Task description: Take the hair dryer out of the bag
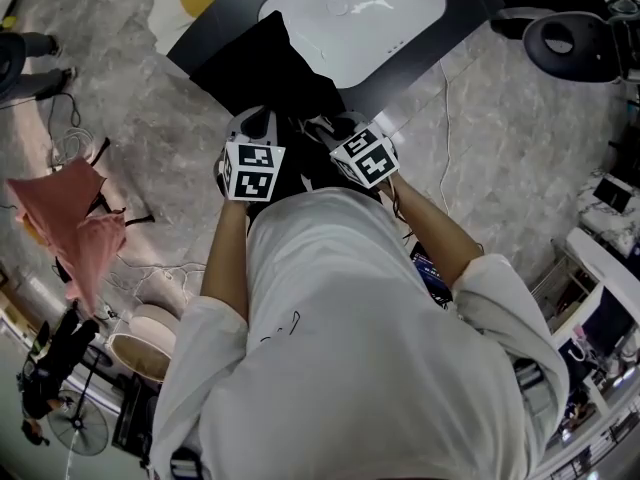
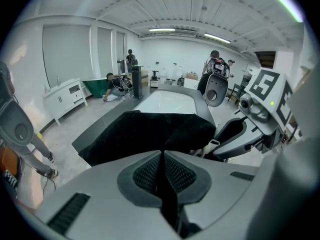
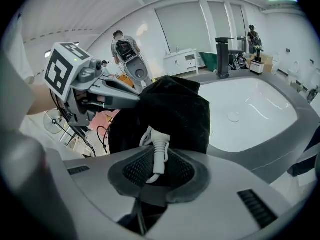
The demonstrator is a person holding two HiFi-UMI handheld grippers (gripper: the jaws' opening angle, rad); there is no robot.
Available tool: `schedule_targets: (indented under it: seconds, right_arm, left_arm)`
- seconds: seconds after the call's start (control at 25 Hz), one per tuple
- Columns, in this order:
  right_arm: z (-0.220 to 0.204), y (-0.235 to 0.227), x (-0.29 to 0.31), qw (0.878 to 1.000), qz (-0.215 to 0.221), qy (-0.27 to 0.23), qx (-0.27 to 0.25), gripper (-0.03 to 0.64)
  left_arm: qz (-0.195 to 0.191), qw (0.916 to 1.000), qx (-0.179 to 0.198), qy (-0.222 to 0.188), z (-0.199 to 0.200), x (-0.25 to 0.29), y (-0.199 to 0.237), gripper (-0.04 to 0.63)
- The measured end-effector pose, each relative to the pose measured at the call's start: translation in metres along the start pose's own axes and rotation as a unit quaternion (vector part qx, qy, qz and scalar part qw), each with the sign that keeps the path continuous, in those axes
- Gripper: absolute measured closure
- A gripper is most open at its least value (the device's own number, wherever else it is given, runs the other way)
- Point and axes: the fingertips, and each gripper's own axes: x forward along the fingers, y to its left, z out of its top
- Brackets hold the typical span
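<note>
Fabric at the near edge of the black bag (image 2: 145, 129) was pinched between the closed jaws of the left gripper (image 2: 162, 156), and the bag lay on the dark surround (image 1: 455, 13) of a white bathtub (image 1: 350, 8). The right gripper (image 3: 157, 159) was clamped on the white ribbed hair dryer cord (image 3: 159, 146) coming out of the bag's mouth. The rest of the appliance was hidden inside the bag.

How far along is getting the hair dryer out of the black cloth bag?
Done: a white ribbed cord is out of the black cloth bag. In hand: right gripper grips that cord; left gripper pinches the bag's edge. Left: pulling out the dryer body, which isn't visible.
</note>
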Motion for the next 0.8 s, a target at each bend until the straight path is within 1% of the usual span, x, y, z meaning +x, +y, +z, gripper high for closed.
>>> schedule_targets:
  seconds: [0.08,0.16,0.2,0.28,0.48,0.52,0.56,0.68,0.72,0.8]
  right_arm:
    - [-0.001,-0.001,0.001,1.0,-0.003,-0.001,-0.001,0.551]
    - [-0.002,-0.002,0.001,1.0,-0.005,-0.002,-0.001,0.551]
    - [-0.002,-0.001,0.001,1.0,-0.006,-0.002,0.0,0.551]
    - [-0.001,-0.001,0.001,1.0,-0.006,-0.005,0.0,0.551]
    - [-0.002,-0.001,0.002,1.0,-0.007,-0.008,-0.001,0.551]
    - [-0.002,-0.001,0.002,1.0,-0.008,-0.009,-0.001,0.551]
    - [-0.002,-0.001,0.002,1.0,-0.009,-0.011,-0.001,0.551]
    - [-0.002,0.0,0.003,1.0,-0.014,-0.012,0.0,0.551]
    - [-0.001,0.001,0.003,1.0,-0.015,-0.012,0.0,0.549]
    - [0.0,0.002,0.002,1.0,-0.017,-0.013,0.0,0.551]
  left_arm:
    - [-0.011,0.9999,0.006,0.009,-0.002,0.001,-0.007,0.565]
    - [-0.032,0.9992,0.015,0.016,-0.003,-0.001,-0.016,0.557]
    - [-0.043,0.9988,0.018,0.015,-0.003,-0.005,-0.018,0.539]
    - [-0.064,0.9977,0.018,0.014,0.001,-0.018,-0.019,0.439]
    - [-0.094,0.9953,0.026,-0.004,0.016,-0.052,-0.001,0.369]
    - [-0.093,0.9953,0.026,-0.006,0.02,-0.052,0.005,0.367]
    - [-0.083,0.9961,0.028,-0.007,0.024,-0.049,0.013,0.366]
    - [-0.042,0.9978,0.05,0.009,0.035,-0.023,0.034,0.357]
    - [-0.038,0.9974,0.059,0.015,0.038,-0.013,0.036,0.357]
    - [-0.044,0.9961,0.072,0.025,0.044,0.003,0.032,0.354]
